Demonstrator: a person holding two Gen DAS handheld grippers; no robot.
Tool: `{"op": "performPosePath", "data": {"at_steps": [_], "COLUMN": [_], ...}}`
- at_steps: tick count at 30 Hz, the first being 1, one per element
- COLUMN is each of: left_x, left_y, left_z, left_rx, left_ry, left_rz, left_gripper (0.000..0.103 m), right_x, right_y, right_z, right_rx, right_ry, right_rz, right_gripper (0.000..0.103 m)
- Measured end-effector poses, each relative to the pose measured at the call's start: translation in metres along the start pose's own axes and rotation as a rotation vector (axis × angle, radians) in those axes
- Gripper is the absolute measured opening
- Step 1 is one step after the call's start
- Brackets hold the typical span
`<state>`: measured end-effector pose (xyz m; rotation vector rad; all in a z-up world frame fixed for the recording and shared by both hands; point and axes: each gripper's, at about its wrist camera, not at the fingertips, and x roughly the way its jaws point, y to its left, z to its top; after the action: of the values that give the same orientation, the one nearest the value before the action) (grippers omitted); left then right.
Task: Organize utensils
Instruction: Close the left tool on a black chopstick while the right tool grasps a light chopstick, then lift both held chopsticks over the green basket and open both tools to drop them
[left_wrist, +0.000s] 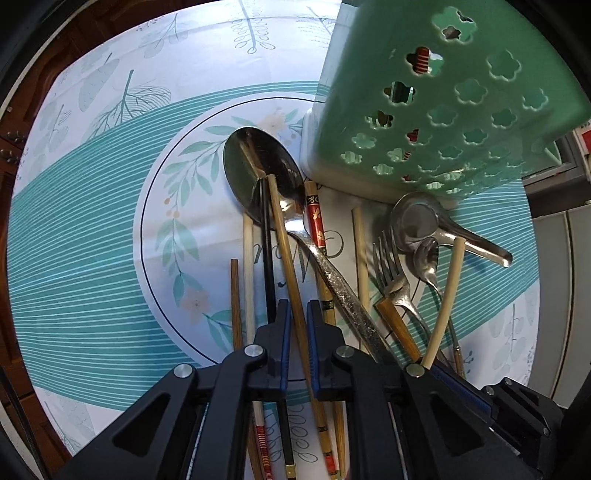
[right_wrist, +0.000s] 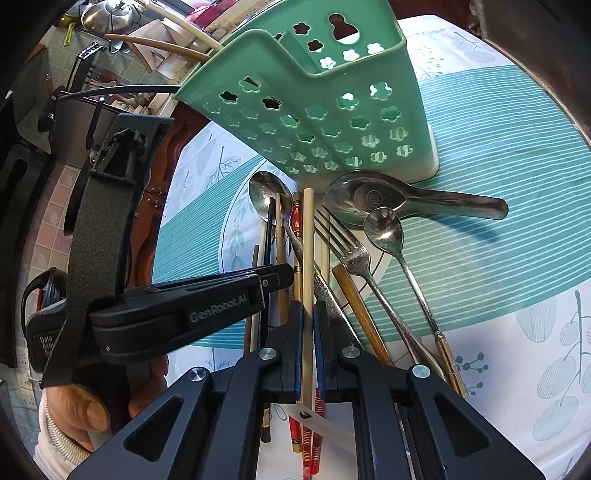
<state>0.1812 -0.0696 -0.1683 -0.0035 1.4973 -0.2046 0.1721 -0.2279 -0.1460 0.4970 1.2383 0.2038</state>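
A green perforated utensil holder (left_wrist: 443, 103) stands on the table; it also shows in the right wrist view (right_wrist: 317, 110). Loose utensils lie in front of it: a large spoon (left_wrist: 262, 170), a fork (left_wrist: 391, 273), a ladle-like spoon (right_wrist: 406, 199), a small spoon (right_wrist: 384, 229) and several chopsticks. My left gripper (left_wrist: 298, 306) is shut on a brown bamboo chopstick (left_wrist: 284, 236). My right gripper (right_wrist: 308, 306) is shut on a pale chopstick (right_wrist: 308, 240); this chopstick also shows in the left wrist view (left_wrist: 447, 295). The left gripper appears in the right wrist view (right_wrist: 273, 277), just left of my right one.
A floral teal-and-white tablecloth (left_wrist: 92, 229) covers the round table. The holder contains a few chopsticks (right_wrist: 173, 48). Kitchen items and a pot lid (right_wrist: 107, 14) sit beyond the table's far edge. A wooden cabinet (right_wrist: 162, 173) is beside the table.
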Motion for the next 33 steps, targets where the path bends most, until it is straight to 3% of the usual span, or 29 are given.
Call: {"op": "performPosePath", "data": {"at_steps": [7,16,24,33], "left_x": [-0.006,-0.063,-0.119,-0.160], "left_y": [0.008,0.014,0.007,0.007], "left_z": [-0.010,-0.054,-0.078,-0.094], "left_rx": [-0.040,-0.015,0.048,0.106], "left_ry": [-0.031,-0.206,-0.401,-0.529], "left_rz": [-0.078,-0.160,-0.144,-0.124], "left_gripper": [0.004,0.004,0.004,0.004], "right_x": [-0.005,-0.027,-0.060,-0.103], "right_y": [-0.005,0.000,0.022,0.040], "right_z": [0.000,-0.005,-0.005,-0.006], "right_rx": [0.001,-0.037,-0.142,-0.254], "right_ry": [-0.003,-0.068,-0.170,-0.246], "right_rz": [0.038,0.124,0.122,0.087], "right_gripper": [0.006,0.006,0.006,0.006]}}
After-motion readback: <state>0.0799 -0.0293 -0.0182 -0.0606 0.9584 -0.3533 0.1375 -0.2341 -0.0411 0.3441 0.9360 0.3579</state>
